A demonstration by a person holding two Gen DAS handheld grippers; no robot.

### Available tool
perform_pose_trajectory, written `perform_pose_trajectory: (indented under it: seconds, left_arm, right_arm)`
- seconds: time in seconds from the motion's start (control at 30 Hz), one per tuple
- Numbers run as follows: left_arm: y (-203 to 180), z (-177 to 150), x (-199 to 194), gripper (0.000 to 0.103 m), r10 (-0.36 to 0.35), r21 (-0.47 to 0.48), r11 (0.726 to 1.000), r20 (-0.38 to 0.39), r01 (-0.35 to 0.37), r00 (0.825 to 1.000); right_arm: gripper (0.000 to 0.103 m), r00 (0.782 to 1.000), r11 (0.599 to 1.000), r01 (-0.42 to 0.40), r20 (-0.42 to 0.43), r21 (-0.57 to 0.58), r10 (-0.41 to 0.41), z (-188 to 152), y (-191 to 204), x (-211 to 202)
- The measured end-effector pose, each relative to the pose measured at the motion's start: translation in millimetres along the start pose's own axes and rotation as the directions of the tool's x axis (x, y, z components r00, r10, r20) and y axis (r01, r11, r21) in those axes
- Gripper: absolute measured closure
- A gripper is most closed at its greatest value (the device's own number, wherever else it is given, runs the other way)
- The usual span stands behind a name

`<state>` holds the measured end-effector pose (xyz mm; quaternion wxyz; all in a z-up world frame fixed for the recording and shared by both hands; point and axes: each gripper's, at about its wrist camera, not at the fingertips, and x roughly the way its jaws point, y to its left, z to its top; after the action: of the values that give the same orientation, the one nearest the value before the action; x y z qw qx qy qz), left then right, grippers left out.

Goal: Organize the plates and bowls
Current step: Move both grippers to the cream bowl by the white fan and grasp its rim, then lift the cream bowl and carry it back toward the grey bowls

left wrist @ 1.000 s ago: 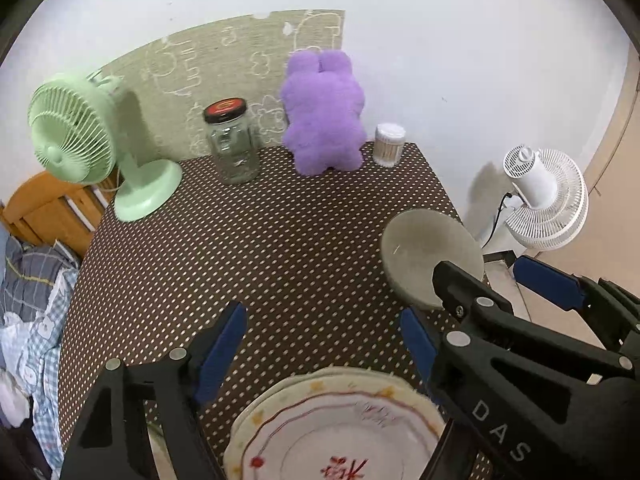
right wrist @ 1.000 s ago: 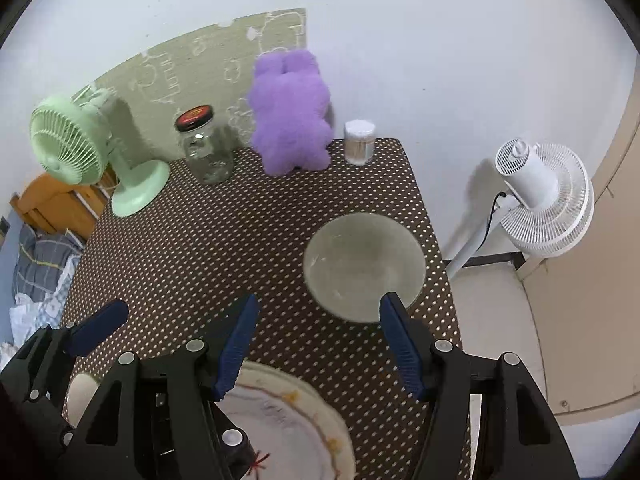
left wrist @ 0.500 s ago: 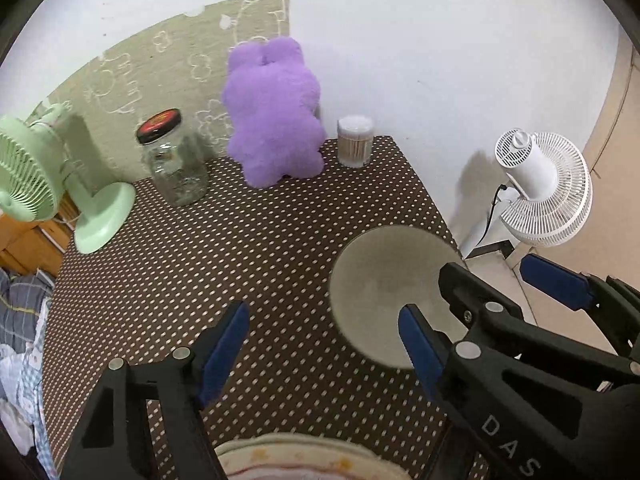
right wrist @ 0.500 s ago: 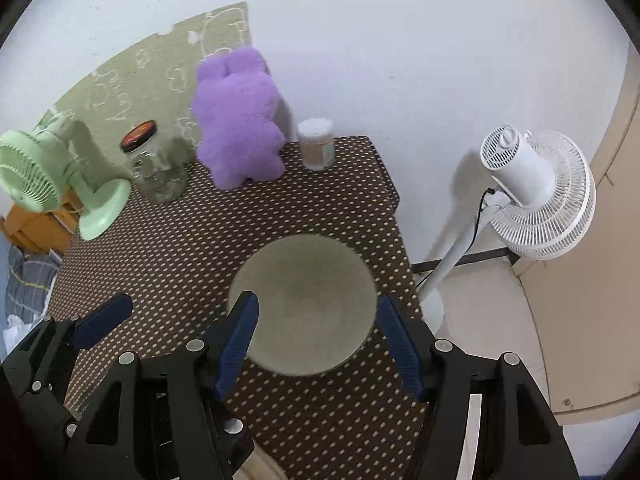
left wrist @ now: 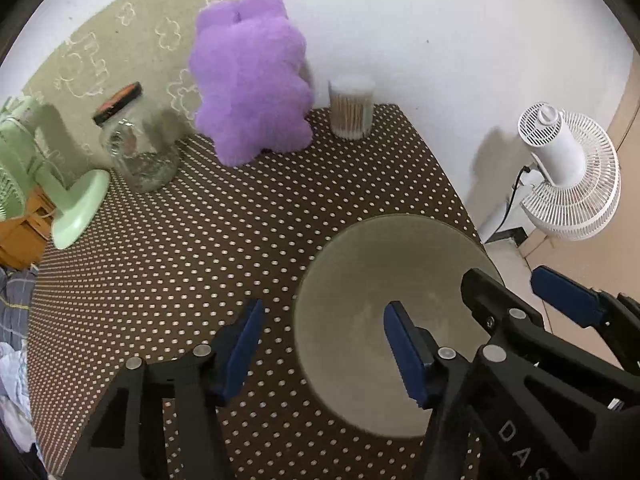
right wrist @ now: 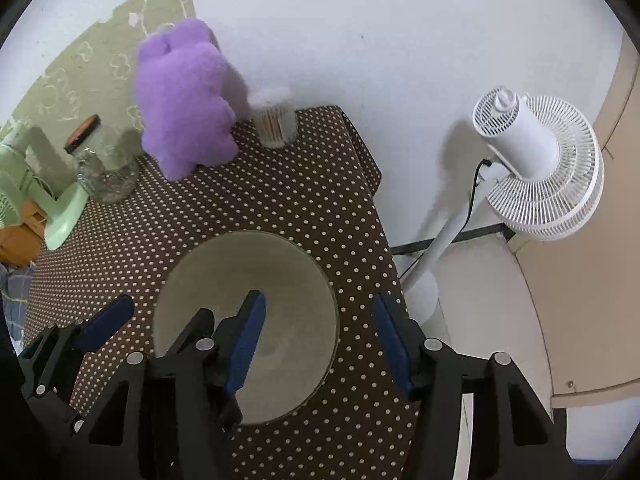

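both tools [right wrist: 316,340] open, straddling bowl [right wrist: 256,280] rim

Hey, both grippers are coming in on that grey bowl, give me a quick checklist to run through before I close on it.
1. Right hand-held gripper open: ok, jaws spread wide.
2. Right hand-held gripper straddles the bowl rim: ok, one finger over the inside, the other outside its right edge.
3. Left hand-held gripper open and straddling the left rim: ok.
4. Fingers down at rim level: cannot tell, height above the bowl is not clear in either wrist view.
5. Bowl fully on the table: ok, though it sits close to the right edge.
6. Nothing inside the bowl: ok, the visible interior looks bare.
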<state>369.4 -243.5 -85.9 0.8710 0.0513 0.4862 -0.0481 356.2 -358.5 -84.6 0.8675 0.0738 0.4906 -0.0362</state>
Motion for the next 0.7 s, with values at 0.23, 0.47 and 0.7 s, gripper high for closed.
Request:
perform_pose_trajectory:
  seconds: [0.23,0.47,0.7]
  left_arm:
    - [-3.4,1.0,19.3,0.063,-0.003,0.001,1.0,-0.044,0.003,0.999]
    - [-1.1,3.2,22.0,0.075,0.023,0.019,1.0,-0.038,-0.022,0.999]
    - [1.9,3.0,28.5,0.077,0.002,0.007,1.0,-0.054,-0.002,0.999]
  right_arm:
    - [0.063,0.999,1.0,0.001,-0.042,0.016,0.0,-1.4,-4.0,19.1]
    - [0.086,0.998,1.0,0.004,-0.058,-0.002,-0.004,-1.1,-2.3,29.7]
    - [0.086,0.998,0.999,0.037,-0.06,-0.006,-0.037,-1.1,3.6,29.9]
